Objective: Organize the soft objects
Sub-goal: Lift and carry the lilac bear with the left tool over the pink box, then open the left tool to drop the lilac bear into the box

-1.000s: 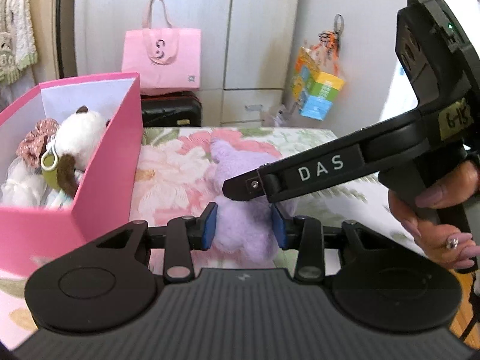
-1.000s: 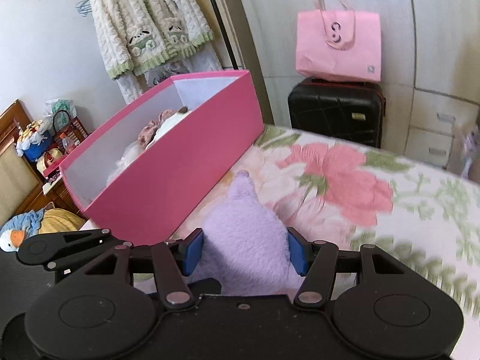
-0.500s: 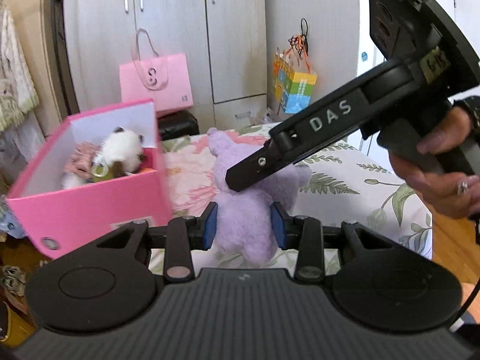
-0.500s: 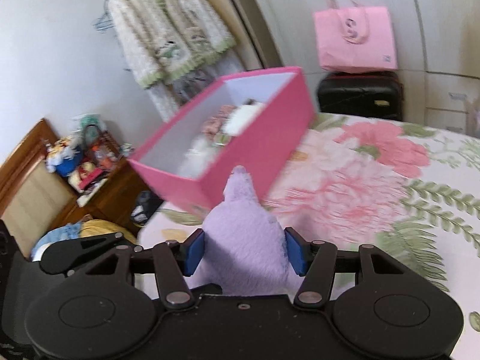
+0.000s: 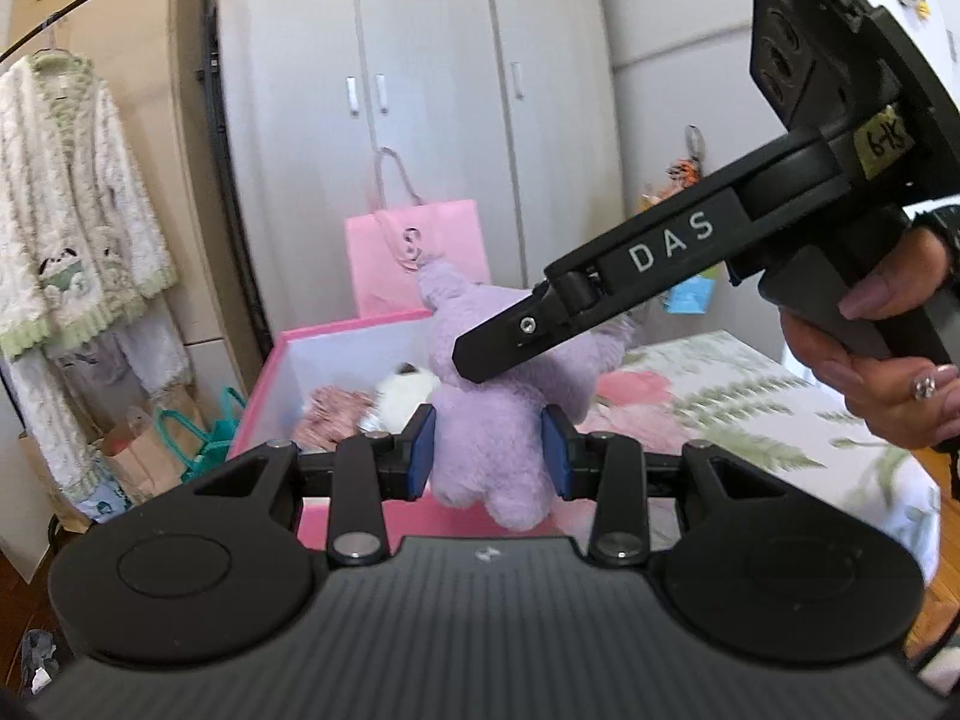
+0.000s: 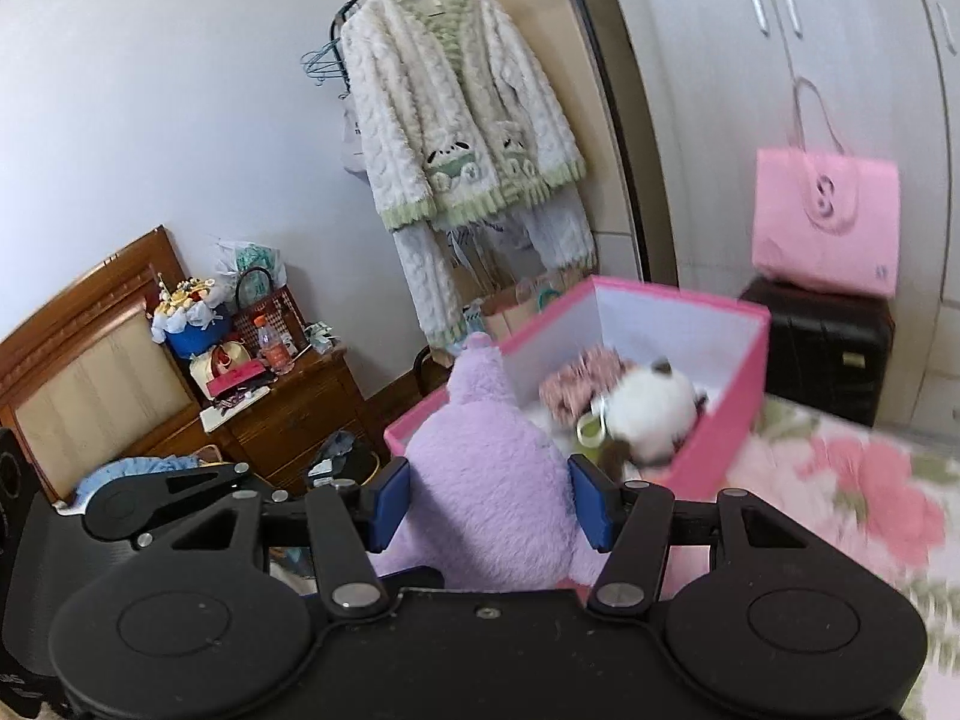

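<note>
The open pink cardboard box (image 6: 714, 420) already holds a white plush toy (image 6: 651, 414) and a pink frilly piece (image 6: 579, 381). The left gripper (image 5: 487, 461) and right gripper (image 6: 489, 510) both clamp the fluffy lilac plush toy (image 5: 498, 420), held in the air at the box's near edge. It is not yet inside, so lowering and release remain, I judge.

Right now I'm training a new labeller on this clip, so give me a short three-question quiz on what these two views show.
1. True or false: both grippers grip the purple plush.
2. Which thing already lies in the pink box? A) a white plush B) a green book C) a glass cup
3. Fill in: the pink bag sits on a black ____.

Key
1. True: the left gripper and the right gripper each press it between blue pads.
2. A, the white plush, beside a pink ruffled thing.
3. Suitcase.
</note>
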Tool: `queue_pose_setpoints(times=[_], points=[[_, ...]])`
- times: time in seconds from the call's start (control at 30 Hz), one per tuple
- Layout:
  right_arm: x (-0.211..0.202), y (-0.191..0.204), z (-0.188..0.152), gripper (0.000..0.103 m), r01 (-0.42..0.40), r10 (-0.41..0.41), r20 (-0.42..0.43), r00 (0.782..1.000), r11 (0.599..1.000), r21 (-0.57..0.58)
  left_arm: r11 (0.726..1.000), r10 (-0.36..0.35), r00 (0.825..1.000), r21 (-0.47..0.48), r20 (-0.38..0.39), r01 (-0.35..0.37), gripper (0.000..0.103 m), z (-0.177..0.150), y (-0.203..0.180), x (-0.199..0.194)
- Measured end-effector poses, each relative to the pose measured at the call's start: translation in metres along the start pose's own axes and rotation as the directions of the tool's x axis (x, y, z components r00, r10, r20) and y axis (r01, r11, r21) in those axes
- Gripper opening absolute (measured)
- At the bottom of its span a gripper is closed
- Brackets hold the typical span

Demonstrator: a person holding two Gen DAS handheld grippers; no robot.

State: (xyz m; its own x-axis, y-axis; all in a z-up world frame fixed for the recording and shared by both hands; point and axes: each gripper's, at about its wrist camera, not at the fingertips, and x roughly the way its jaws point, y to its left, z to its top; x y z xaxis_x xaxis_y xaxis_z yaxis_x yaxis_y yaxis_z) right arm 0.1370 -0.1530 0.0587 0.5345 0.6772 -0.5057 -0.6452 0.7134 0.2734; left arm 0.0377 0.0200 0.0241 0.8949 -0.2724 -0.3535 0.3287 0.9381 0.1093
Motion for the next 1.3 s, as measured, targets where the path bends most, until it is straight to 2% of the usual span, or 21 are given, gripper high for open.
queue_pose_setpoints(times=[0.23,0.43,0.53,0.67,0.83,1.07,1.3], points=[[0.051,-0.007,0.043,0.062,0.026,-0.026,0.007,1.0,0.996,-0.086,0.998,0.035,0.999,-0.052,-0.016,-0.036,0.036,0.017,0.046,0.053],[0.103,-0.038,0.072,0.062,-0.014,0.011,-0.036,0.999,0.998,-0.065,0.995,0.053,0.996,-0.085,-0.065,-0.059,0.036,0.019,0.077,0.103],[0.127,-0.052,0.075,0.062,-0.018,0.014,-0.056,0.998,0.998,-0.067,0.992,0.053,0.992,-0.104,-0.115,-0.065,0.036,0.019,0.089,0.129],[0.149,-0.058,0.068,0.062,0.017,-0.022,-0.067,0.998,0.996,-0.088,0.989,0.028,0.985,-0.135,-0.171,-0.051,0.036,0.014,0.099,0.154],[0.167,-0.076,0.071,0.065,-0.006,0.004,-0.078,0.997,1.0,-0.025,0.987,0.049,0.976,-0.143,-0.21,-0.08,0.037,0.012,0.104,0.168],[0.148,-0.076,0.063,0.066,0.034,-0.033,0.009,0.999,0.998,-0.046,0.983,0.065,0.967,-0.153,-0.246,-0.105,0.038,0.006,0.104,0.174],[0.097,-0.072,0.034,0.067,0.076,-0.074,0.075,0.994,0.997,-0.014,0.97,0.056,0.974,-0.22,-0.219,-0.105,0.044,0.002,0.102,0.149]])
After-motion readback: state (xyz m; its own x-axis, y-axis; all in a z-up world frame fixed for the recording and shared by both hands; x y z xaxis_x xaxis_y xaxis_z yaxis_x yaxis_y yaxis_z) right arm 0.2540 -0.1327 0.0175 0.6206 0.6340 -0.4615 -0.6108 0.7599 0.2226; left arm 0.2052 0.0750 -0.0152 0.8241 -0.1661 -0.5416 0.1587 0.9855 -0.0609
